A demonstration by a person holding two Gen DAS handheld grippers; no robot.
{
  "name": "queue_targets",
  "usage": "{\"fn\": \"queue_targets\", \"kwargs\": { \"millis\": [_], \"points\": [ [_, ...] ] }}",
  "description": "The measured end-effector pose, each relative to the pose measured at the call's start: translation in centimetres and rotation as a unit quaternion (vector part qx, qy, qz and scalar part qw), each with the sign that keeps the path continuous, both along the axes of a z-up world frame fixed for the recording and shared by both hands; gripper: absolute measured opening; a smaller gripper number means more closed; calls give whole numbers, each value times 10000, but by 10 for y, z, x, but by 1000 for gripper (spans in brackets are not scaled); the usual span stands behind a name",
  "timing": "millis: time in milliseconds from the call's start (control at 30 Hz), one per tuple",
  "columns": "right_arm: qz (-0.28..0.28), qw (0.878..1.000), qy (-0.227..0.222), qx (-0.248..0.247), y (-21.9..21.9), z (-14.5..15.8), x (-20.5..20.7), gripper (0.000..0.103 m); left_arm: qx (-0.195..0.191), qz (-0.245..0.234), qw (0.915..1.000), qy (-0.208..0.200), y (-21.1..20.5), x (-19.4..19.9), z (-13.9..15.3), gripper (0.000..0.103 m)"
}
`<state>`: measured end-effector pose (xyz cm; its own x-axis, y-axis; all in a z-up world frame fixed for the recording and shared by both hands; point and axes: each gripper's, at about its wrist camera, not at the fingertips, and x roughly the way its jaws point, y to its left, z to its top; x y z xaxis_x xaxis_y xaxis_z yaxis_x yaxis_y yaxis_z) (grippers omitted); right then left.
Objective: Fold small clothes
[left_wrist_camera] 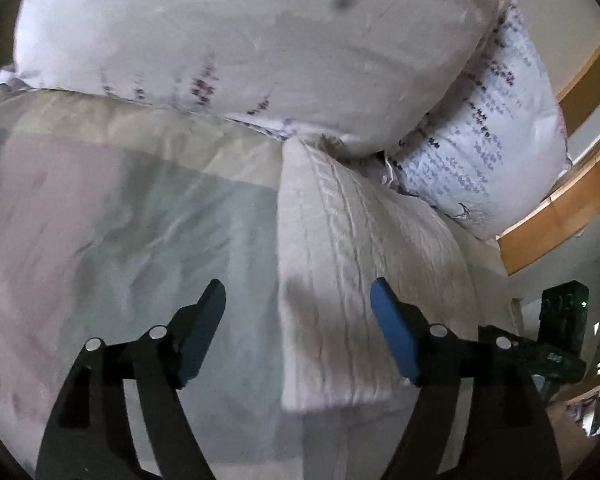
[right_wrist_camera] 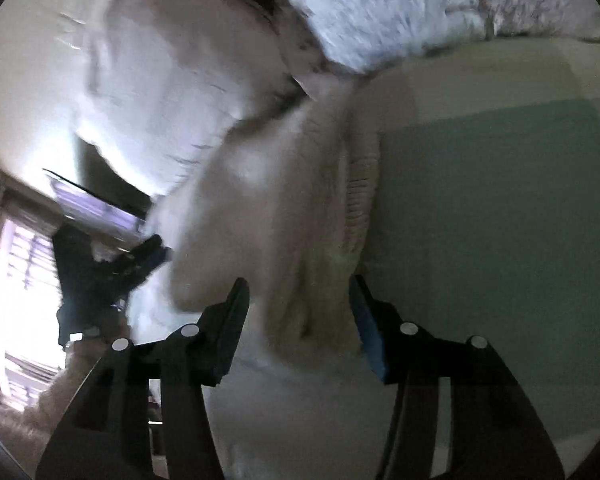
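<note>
A cream knitted garment (left_wrist_camera: 352,264) lies folded in a long strip on the bed, reaching from the pillows toward me. My left gripper (left_wrist_camera: 298,304) is open just above its near end, with the garment's left edge between the fingers. In the blurred right wrist view the same garment (right_wrist_camera: 284,208) lies ahead, with its ribbed hem (right_wrist_camera: 360,200) on the right. My right gripper (right_wrist_camera: 298,300) is open over the garment's near part. The left gripper also shows in the right wrist view (right_wrist_camera: 148,256), at the garment's left side.
The bed has a pale sheet with pink and green patches (left_wrist_camera: 120,220). Two floral pillows (left_wrist_camera: 240,40) (left_wrist_camera: 492,152) are stacked at the head. A wooden headboard (left_wrist_camera: 572,200) runs along the right. A bright window (right_wrist_camera: 24,264) is at the left.
</note>
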<state>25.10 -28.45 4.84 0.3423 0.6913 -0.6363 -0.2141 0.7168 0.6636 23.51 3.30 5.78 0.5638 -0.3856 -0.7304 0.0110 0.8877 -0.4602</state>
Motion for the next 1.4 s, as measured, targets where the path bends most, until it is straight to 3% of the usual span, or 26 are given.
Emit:
{"fn": "queue_targets", "kwargs": {
  "millis": [67, 100, 133, 233, 300, 367, 400, 433, 500, 633, 833, 967, 1067, 1400],
  "points": [
    [314, 9983, 103, -478, 18, -10, -5, 52, -19, 22, 10000, 64, 8, -15, -2, 78],
    [383, 9954, 148, -872, 26, -17, -5, 27, -5, 32, 9999, 100, 6, -18, -3, 78],
    [325, 9935, 124, -1086, 25, -21, -11, 20, 80, 32, 9998, 194, 7, -23, -6, 78],
    [-466, 9954, 372, -751, -4, -26, -9, 18, 596, -32, 9977, 328, 4, -47, -7, 80],
    [-630, 9947, 564, -583, -11, -34, -7, 19, 895, -129, 9953, 351, -1, -61, -11, 84],
    [-602, 9950, 484, -628, -6, -29, -10, 23, 1086, -357, 9928, 371, -12, -76, -15, 88],
    [-631, 9952, 465, -594, -2, -25, -11, 34, 1153, -430, 9917, 375, -17, -81, -16, 91],
    [-702, 9948, 419, -607, 0, -20, -18, 61, 1221, -478, 9907, 357, -23, -88, -18, 93],
    [-866, 9918, 120, -933, -3, -15, -40, 102, 1322, -401, 9898, 348, -32, -102, -22, 101],
    [-889, 9740, -460, -2033, 29, -21, -87, 102, 1410, -513, 9880, 374, -50, -115, -35, 101],
    [-921, 9546, -852, -2701, 52, -42, -129, 102, 2110, -629, 9754, -146, -72, -135, -50, 101],
    [-895, 9480, -1012, -2881, 62, -45, -134, 102, 2277, -565, 9715, -332, -75, -145, -53, 101],
    [-888, 9351, -1162, -3229, 75, -49, -130, 102, 2368, -497, 9694, -421, -77, -148, -55, 101],
    [-1087, 9310, -1482, -3155, 70, -54, -140, 102, 2434, -432, 9675, -525, -78, -152, -56, 101]
  ]
}}
